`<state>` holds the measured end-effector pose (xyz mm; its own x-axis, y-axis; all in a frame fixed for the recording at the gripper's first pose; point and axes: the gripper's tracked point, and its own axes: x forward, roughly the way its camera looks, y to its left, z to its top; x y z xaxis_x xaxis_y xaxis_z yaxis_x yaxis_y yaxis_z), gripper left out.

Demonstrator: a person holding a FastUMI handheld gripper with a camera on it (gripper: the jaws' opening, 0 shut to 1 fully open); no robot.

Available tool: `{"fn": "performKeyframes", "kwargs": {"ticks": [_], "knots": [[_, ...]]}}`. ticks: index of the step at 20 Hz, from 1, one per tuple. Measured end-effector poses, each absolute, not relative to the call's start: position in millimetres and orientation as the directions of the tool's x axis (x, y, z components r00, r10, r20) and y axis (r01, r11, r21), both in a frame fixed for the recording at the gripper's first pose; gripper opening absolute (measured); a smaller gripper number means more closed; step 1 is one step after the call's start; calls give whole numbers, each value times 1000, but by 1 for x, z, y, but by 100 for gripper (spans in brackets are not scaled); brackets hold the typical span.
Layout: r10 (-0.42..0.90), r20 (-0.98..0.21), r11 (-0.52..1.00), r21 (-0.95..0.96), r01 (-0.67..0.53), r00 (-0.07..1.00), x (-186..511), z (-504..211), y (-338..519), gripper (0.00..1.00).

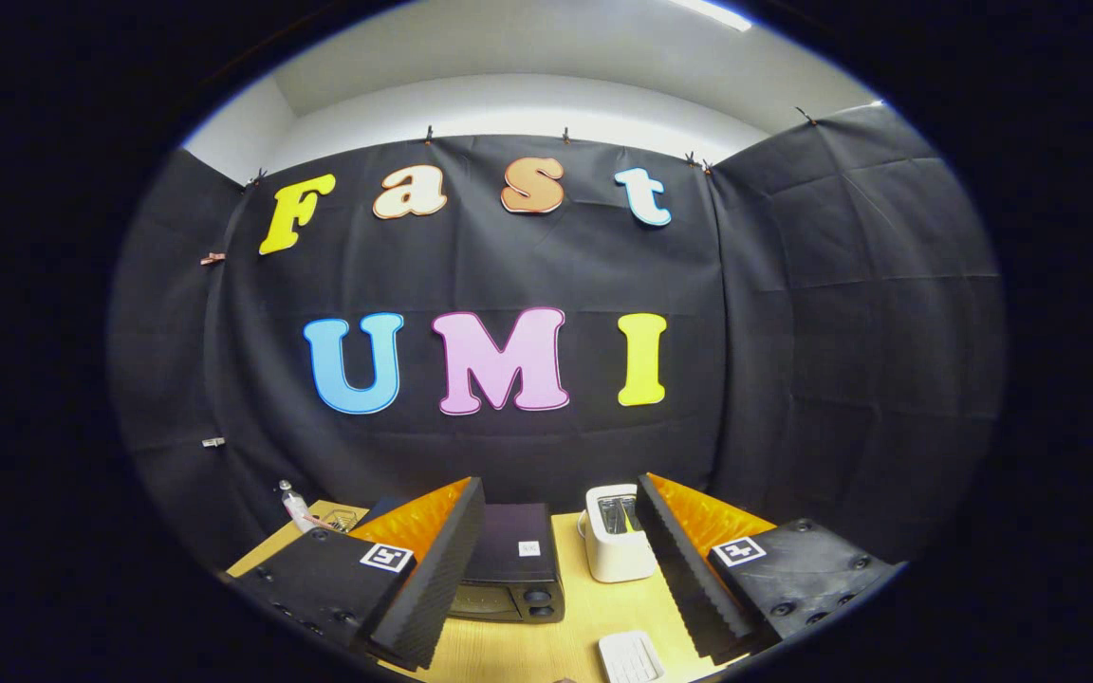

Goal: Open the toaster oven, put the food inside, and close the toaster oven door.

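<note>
A black toaster oven stands on the wooden table ahead of the fingers, its door shut and two knobs at the right of its front. Part of its left side is hidden behind my left finger. My gripper is open, raised above the table, its fingers spread wide with nothing between them. A small white ridged item lies on the table near the right finger; whether it is the food I cannot tell.
A white slot toaster stands just right of the oven, by the right finger. A clear bottle and a wire rack sit at the table's far left corner. Black cloth walls close in the table behind and at both sides.
</note>
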<state>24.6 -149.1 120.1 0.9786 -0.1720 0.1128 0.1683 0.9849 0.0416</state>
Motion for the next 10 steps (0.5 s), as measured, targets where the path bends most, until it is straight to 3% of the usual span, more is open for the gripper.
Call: {"fn": "performKeyframes", "kwargs": {"ticks": [10], "knots": [[-121,94,993,6,121,988,36,113,-132,98]]}}
